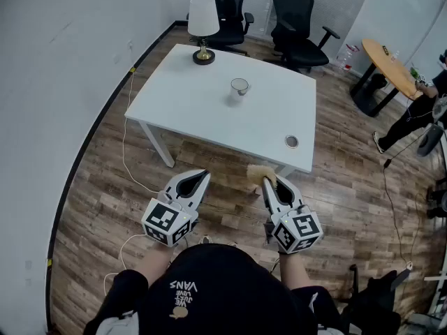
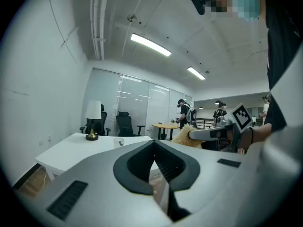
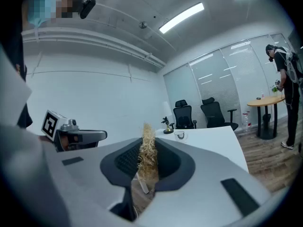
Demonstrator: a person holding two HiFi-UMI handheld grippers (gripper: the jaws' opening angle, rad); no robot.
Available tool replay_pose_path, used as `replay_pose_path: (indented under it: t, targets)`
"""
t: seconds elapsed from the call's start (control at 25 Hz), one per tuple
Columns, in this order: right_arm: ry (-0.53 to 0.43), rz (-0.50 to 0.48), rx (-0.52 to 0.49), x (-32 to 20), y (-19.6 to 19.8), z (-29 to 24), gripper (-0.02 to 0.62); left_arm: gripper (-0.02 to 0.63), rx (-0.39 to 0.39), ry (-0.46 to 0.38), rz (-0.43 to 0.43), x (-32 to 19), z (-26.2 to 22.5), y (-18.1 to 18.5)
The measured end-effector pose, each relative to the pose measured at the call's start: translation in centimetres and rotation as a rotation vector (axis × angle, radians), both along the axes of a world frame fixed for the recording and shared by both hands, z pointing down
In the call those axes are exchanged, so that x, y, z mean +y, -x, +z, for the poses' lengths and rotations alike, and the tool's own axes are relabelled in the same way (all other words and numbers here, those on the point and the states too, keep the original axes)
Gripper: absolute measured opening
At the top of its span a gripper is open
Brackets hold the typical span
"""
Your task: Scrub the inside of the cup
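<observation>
A clear glass cup (image 1: 239,87) stands near the middle of the white table (image 1: 188,89), well ahead of both grippers; it shows small in the left gripper view as cup (image 2: 118,142) and in the right gripper view as cup (image 3: 180,135). My right gripper (image 1: 267,181) is shut on a tan fibrous scrubber (image 1: 257,174), whose strands stick up between the jaws, scrubber (image 3: 147,152). My left gripper (image 1: 203,176) is shut with nothing in it, held over the wooden floor short of the table's near edge. Both grippers hang level, side by side.
A white-shaded lamp (image 1: 203,27) stands at the table's far left corner and a small round lid (image 1: 291,142) lies near its front right corner. Two black office chairs (image 1: 297,23) stand behind. A person (image 1: 418,110) stands by a round wooden table (image 1: 387,65) at right. Cables run over the floor.
</observation>
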State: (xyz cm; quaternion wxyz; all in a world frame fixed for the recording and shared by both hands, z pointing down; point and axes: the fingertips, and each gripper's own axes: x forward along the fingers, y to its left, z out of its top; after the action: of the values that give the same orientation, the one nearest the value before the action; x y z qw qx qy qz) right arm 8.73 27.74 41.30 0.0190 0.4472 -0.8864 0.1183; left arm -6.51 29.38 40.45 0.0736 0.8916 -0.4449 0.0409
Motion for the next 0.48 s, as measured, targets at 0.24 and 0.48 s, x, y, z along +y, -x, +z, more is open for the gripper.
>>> replay_pose_path:
  t: [0.24,0.48]
  targets:
    - [-0.003,0.004,0.002,-0.3,0.6,-0.1,0.071,0.011,0.000,-0.001,0.008,-0.5,0.1,0.5]
    - [-0.007,0.013,-0.009,-0.6,1.2,-0.3,0.072,0.011,0.005,0.002,0.020,-1.0,0.2,0.9]
